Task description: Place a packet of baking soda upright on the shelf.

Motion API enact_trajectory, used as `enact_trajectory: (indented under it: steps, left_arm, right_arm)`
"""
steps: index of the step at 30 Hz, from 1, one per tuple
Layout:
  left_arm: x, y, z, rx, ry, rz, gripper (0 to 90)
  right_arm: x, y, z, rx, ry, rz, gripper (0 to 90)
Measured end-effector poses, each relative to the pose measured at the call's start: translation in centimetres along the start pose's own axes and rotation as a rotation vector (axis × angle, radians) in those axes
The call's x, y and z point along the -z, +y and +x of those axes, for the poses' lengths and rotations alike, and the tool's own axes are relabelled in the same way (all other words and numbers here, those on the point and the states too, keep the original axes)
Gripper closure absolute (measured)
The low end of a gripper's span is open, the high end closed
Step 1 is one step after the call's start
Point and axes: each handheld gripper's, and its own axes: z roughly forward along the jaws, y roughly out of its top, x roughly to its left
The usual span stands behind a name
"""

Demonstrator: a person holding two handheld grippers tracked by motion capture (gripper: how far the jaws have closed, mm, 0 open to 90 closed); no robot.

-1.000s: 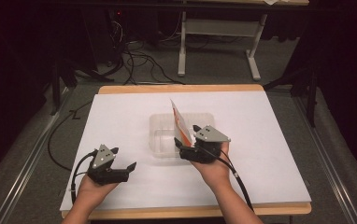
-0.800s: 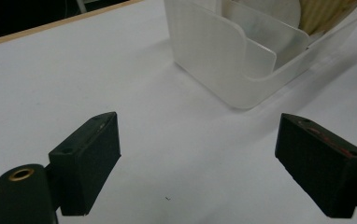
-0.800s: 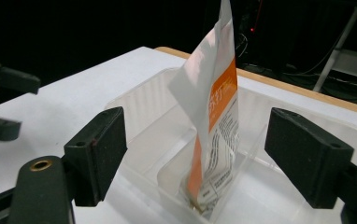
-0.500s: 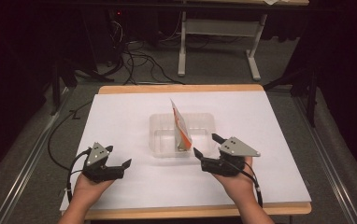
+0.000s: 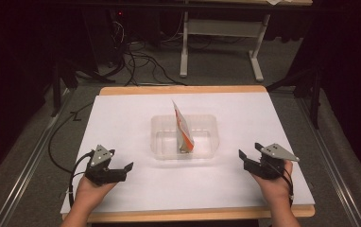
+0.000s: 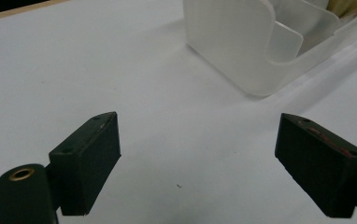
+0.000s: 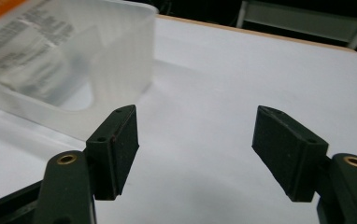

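Your black two-jaw left gripper (image 5: 127, 168) and right gripper (image 5: 243, 157) rest near the table's (image 5: 136, 106) front corners, jaws spread wide, empty.

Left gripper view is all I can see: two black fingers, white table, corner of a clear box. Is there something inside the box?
Observer: Yes, an orange and white packet stands in the clear box, leaning on its edge.
Operator: Where is the right gripper?
Observer: The right gripper is over the table to the right of the box, apart from it.
Operator: Does it hold something?
Observer: No, its fingers are open with nothing between them.
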Motion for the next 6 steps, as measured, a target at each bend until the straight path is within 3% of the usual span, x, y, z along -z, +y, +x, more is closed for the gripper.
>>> enact_trajectory:
  steps: [1, 2, 4, 6]
  left_arm:
    - [-0.12, 0.0, -0.19, 0.003, 0.004, 0.002, 15.3]
    - [-0.18, 0.01, -0.25, 0.006, 0.005, 0.006, 15.5]
    - [-0.25, 0.01, -0.32, 0.012, 0.005, 0.005, 15.7]
    - [-0.38, 0.03, -0.53, 0.014, 0.001, 0.016, 16.8]
  right_arm:
    - [-0.15, -0.22, -0.33, -0.038, 0.017, 0.005, 31.7]
    - [-0.17, -0.23, -0.24, -0.047, 0.022, 0.008, 31.6]
    - [-0.15, -0.17, -0.08, -0.04, 0.027, 0.006, 31.2]
    - [0.01, 0.06, 0.57, -0.003, 0.035, 0.0, 29.4]
